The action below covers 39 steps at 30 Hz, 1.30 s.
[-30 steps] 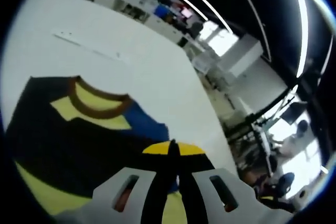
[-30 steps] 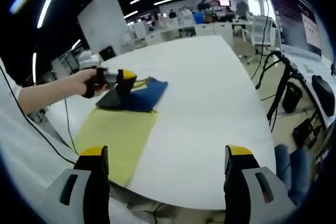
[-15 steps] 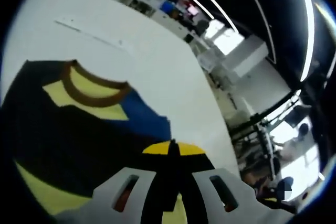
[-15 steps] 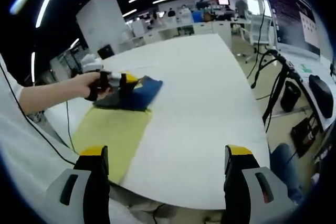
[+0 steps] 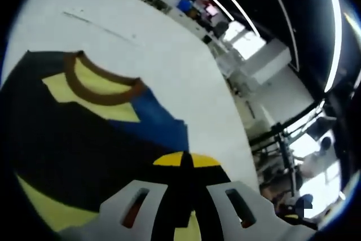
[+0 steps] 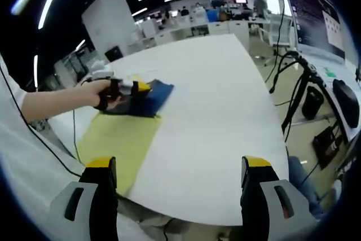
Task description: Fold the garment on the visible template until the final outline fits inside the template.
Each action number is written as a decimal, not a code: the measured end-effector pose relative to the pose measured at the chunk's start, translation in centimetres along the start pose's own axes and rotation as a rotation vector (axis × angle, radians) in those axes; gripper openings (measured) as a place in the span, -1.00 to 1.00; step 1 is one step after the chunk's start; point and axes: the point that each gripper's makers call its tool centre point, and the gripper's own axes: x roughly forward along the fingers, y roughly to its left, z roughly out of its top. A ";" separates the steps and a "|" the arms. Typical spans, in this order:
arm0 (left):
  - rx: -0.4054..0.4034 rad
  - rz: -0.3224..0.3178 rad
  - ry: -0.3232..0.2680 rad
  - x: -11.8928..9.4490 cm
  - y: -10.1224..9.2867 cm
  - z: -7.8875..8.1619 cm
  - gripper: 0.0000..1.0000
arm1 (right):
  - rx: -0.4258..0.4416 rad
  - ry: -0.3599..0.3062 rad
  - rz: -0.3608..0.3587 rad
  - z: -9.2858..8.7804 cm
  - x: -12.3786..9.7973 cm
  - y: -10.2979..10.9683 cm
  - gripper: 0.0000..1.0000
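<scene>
Landmark: large white table (image 6: 225,111), (image 5: 141,43); everything below is placed against it.

Garment: dark navy and blue cloth shirt (image 5: 84,134) with a brown ribbed collar (image 5: 93,86) and yellow lining inside the neck. It lies flat-ish on the white table, collar end toward the far side in my left gripper view. In my right gripper view the same shirt (image 6: 148,99) sits on the table's left portion, well in from the right edge.

Template: flat yellow rectangular sheet (image 6: 118,145) on the table, running from the near edge up to the shirt; the shirt covers its far end. A strip of it (image 5: 48,210) shows under the shirt's near hem in the left gripper view.

Left gripper (image 5: 186,165): my white tool with yellow-tipped black jaws, tips pressed together with dark shirt fabric pinched between them, low over the table. From my right gripper view it (image 6: 135,91) sits on the shirt, my left hand (image 6: 101,91) wrapped round its handle.

Right gripper (image 6: 179,170): jaws spread wide, nothing between them, held off the table's near edge, well apart from the shirt.

Beyond the table: black monitor stand and cables (image 6: 299,83) on the right; office desks (image 6: 220,23) at the back.
</scene>
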 end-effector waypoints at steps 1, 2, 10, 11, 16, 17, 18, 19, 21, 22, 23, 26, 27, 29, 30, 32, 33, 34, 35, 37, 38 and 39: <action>-0.002 -0.001 0.001 0.1 0.0 -0.1 -1.00 | 0.000 0.001 -0.001 0.0 0.0 -0.1 0.82; -0.004 -0.002 0.003 0.1 0.1 -0.1 -1.00 | 0.001 0.001 -0.001 0.0 0.0 -0.1 0.82; -0.039 -0.008 0.013 0.7 0.7 -1.0 -1.00 | 0.003 0.005 -0.004 -0.2 -0.1 -0.5 0.82; -0.042 -0.010 0.013 0.8 0.7 -1.0 -1.00 | 0.003 0.005 -0.004 -0.2 -0.1 -0.5 0.82; -0.062 -0.021 0.007 1.1 0.9 -1.1 -1.00 | 0.006 0.007 -0.006 -0.3 -0.3 -0.8 0.82; -0.065 -0.022 0.004 1.2 1.0 -1.1 -1.00 | 0.006 0.007 -0.006 -0.3 -0.3 -0.8 0.82; -0.077 -0.023 0.003 1.2 1.1 -1.1 -1.00 | 0.006 0.007 -0.006 -0.2 -0.3 -0.9 0.82; -0.083 -0.025 0.003 1.3 1.1 -1.1 -1.00 | 0.005 0.007 -0.006 -0.2 -0.3 -0.9 0.82; -0.088 -0.029 -0.001 1.4 1.1 -1.1 -1.00 | 0.003 0.007 -0.006 -0.1 -0.4 -1.0 0.82; -0.087 -0.036 -0.001 1.4 1.0 -1.2 -1.00 | 0.002 0.007 -0.007 -0.1 -0.4 -1.0 0.82; -0.088 -0.040 -0.003 1.5 1.0 -1.2 -0.99 | 0.002 0.007 -0.007 0.0 -0.4 -1.1 0.82; -0.092 -0.055 -0.007 1.6 0.8 -1.2 -0.98 | 0.000 0.005 -0.007 0.1 -0.4 -1.2 0.82; -0.095 -0.063 -0.011 1.6 0.7 -1.2 -0.98 | -0.001 0.006 -0.006 0.1 -0.4 -1.2 0.82; -0.100 -0.075 -0.015 1.7 0.5 -1.2 -0.98 | -0.002 0.007 -0.006 0.1 -0.3 -1.2 0.82; -0.102 -0.076 -0.015 1.7 0.5 -1.2 -0.98 | -0.003 0.007 -0.005 0.1 -0.3 -1.2 0.82; -0.103 -0.076 -0.011 1.8 0.5 -1.3 -0.97 | 0.000 0.006 -0.004 0.1 -0.3 -1.2 0.82; -0.105 -0.076 -0.010 1.9 0.5 -1.3 -0.97 | -0.001 0.006 -0.004 0.1 -0.3 -1.2 0.82; -0.107 -0.077 -0.010 1.9 0.5 -1.3 -0.97 | -0.001 0.007 -0.003 0.1 -0.3 -1.2 0.82; -0.109 -0.083 -0.010 1.9 0.5 -1.3 -0.98 | -0.001 0.007 -0.003 0.1 -0.3 -1.2 0.82; -0.116 -0.096 -0.008 2.0 0.2 -1.3 -0.99 | -0.002 0.007 -0.003 0.2 -0.2 -1.2 0.82; -0.117 -0.098 -0.006 2.0 0.2 -1.4 -0.98 | -0.003 0.007 -0.003 0.2 -0.2 -1.2 0.82; -0.123 -0.099 -0.003 2.0 0.1 -1.4 -0.93 | -0.002 0.006 -0.003 0.3 -0.2 -1.3 0.82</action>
